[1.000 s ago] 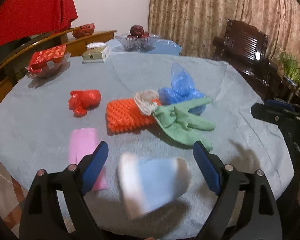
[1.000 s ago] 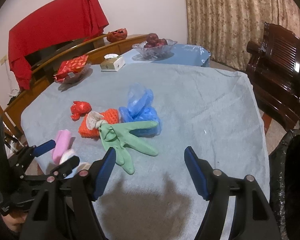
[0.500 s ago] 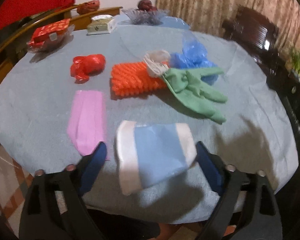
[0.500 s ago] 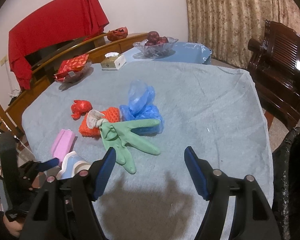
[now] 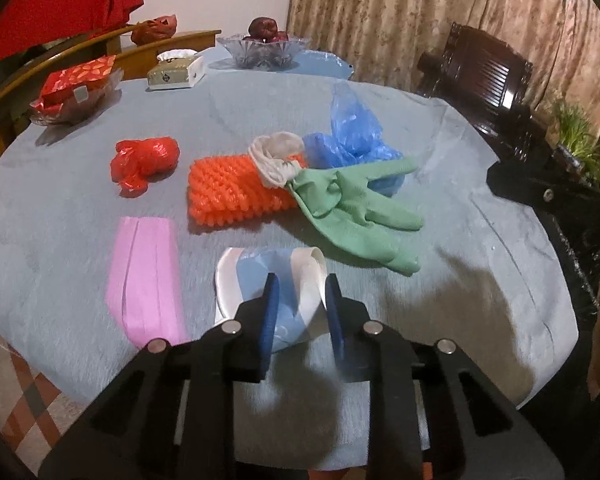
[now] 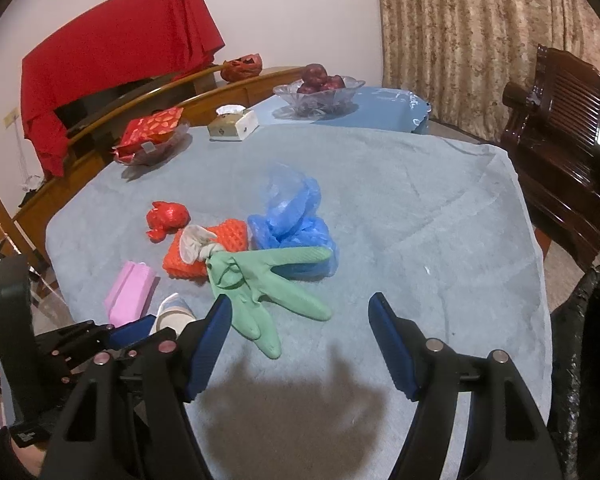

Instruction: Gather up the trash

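Left tongs (image 5: pixel 298 312): jaws closing, with the blue-and-white paper cup (image 5: pixel 268 280) between them; the blue pads press its sides and the cup wall is buckled inward. A second ago these jaws stood wide on either side of the cup, which lay unsquashed on the cloth. Judged: the grasp is being made, and lifting comes next.

Right tongs (image 6: pixel 300 340): jaws apart, nothing between them, hovering over bare cloth at the near edge of the desk (image 6: pixel 440 208); no change from a second ago.

Cup, position: near edge of the desk, lying on its side, just right of the pink folded paper (image 5: pixel 144 276).

Remaining trash, mid-desk, untouched:
- green rubber glove (image 5: pixel 356 208), lying over the edge of the orange foam net (image 5: pixel 236 188) and the blue plastic bag (image 5: pixel 352 144);
- crumpled whitish wad (image 5: pixel 278 156), on the orange net;
- red crumpled wrapper (image 5: pixel 146 160), apart to the left.

Far side of the desk, likely not trash: tissue box (image 5: pixel 176 70), glass fruit bowl (image 5: pixel 264 50), dish of red packets (image 5: pixel 76 92).

Black bin bag (image 6: pixel 588 340): at the right, beside the desk; judged the destination. Progress: early, first item only now being secured. Risk: a crushed cup may slip from the pads.
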A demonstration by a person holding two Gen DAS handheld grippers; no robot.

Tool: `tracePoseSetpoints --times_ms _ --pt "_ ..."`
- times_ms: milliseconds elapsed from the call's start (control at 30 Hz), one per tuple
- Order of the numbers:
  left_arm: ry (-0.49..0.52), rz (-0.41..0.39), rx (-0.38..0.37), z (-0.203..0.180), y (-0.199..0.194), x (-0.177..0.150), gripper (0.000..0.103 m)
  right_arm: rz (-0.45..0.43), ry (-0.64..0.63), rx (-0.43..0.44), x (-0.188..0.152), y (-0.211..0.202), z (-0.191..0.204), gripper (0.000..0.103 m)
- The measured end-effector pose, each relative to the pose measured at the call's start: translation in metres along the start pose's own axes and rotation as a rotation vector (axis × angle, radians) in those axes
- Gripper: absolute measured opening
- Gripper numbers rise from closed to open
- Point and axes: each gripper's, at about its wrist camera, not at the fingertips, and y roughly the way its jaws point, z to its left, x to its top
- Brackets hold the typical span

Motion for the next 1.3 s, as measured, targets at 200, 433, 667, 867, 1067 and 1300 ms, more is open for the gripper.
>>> tracePoseSetpoints --times_ms 200,433,667,867,1067,1300 --pt "-0.009 -0.104 -0.012 0.003 -0.017 0.017 0.013 0.010 -0.001 0.002 0.000 0.004 0.000 0.069" --pt "-0.046 -0.150 -0.001 0.013 -0.030 0.023 0.013 0.026 -0.019 0.022 0.003 0.023 0.009 0.069" --pt "-0.034 -0.203 0.037 0.031 -0.037 0.041 0.013 0.041 -0.046 0.037 0.005 0.053 0.029 0.069" --pt "-0.016 -0.210 0.051 0.050 -0.019 0.045 0.013 0.038 -0.047 0.013 0.007 0.071 0.040 0.069" --pt "-0.003 -0.203 0.065 0.068 -0.008 0.046 0.013 0.050 -0.047 -0.032 0.007 0.093 0.050 0.069" --pt "-0.020 -0.192 0.062 0.074 0.000 0.046 0.013 0.118 -0.035 -0.085 -0.003 0.123 0.055 0.061"
